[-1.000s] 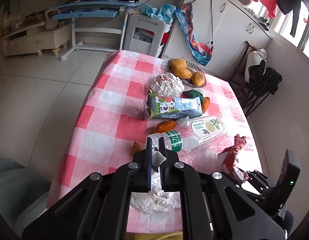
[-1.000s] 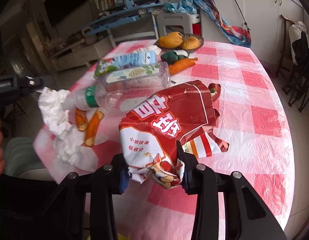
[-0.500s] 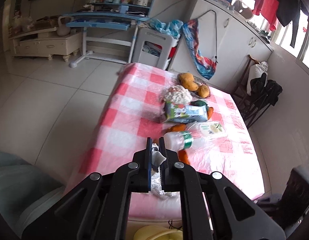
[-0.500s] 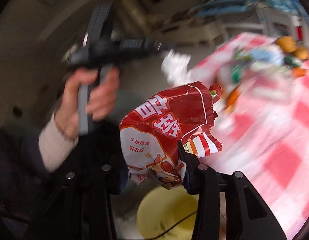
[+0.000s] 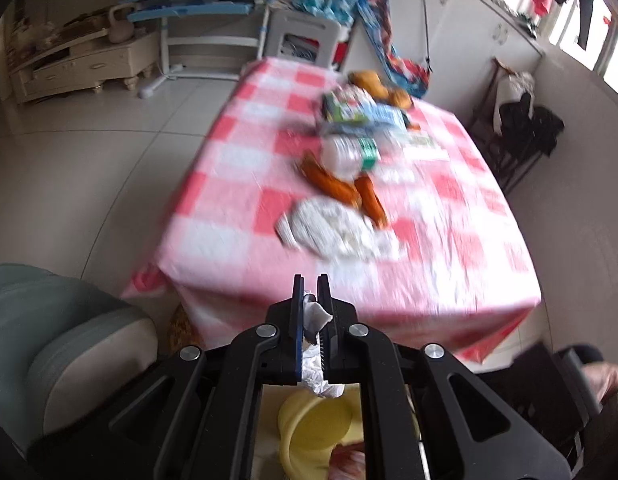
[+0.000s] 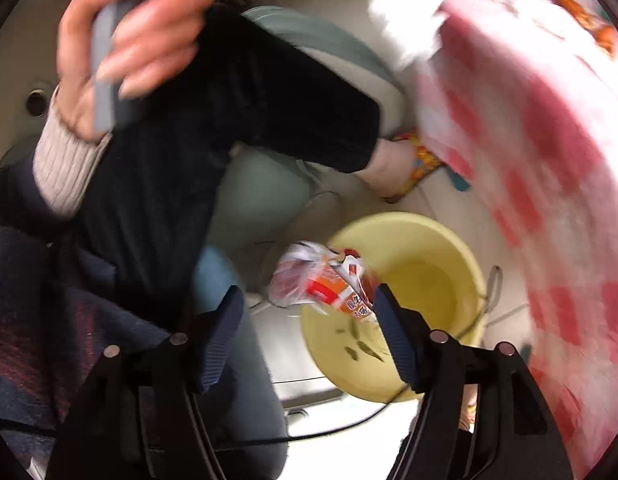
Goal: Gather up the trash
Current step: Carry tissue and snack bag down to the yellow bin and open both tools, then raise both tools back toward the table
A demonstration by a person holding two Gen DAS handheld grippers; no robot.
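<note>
Left wrist view: the left gripper [image 5: 311, 300] is clamped on a crumpled white paper tissue [image 5: 315, 344], held off the near edge of the pink-and-white checked table [image 5: 237, 184] above the round yellow plastic basin [image 5: 309, 420]. In the right wrist view, the right gripper [image 6: 309, 312] is seen with jaws opening, and the crinkled red-and-white snack wrapper [image 6: 321, 284] is dropping between them over the basin's rim. The disposal step is judged to be in hand; next, the tissue should be released over the basin.

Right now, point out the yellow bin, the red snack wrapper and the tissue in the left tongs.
yellow bin [image 6: 465, 248], right wrist view, on its far rim.
red snack wrapper [image 6: 329, 288], right wrist view, on its crumpled middle.
tissue [image 5: 315, 314], left wrist view, on the fold pinched between the pads.
</note>
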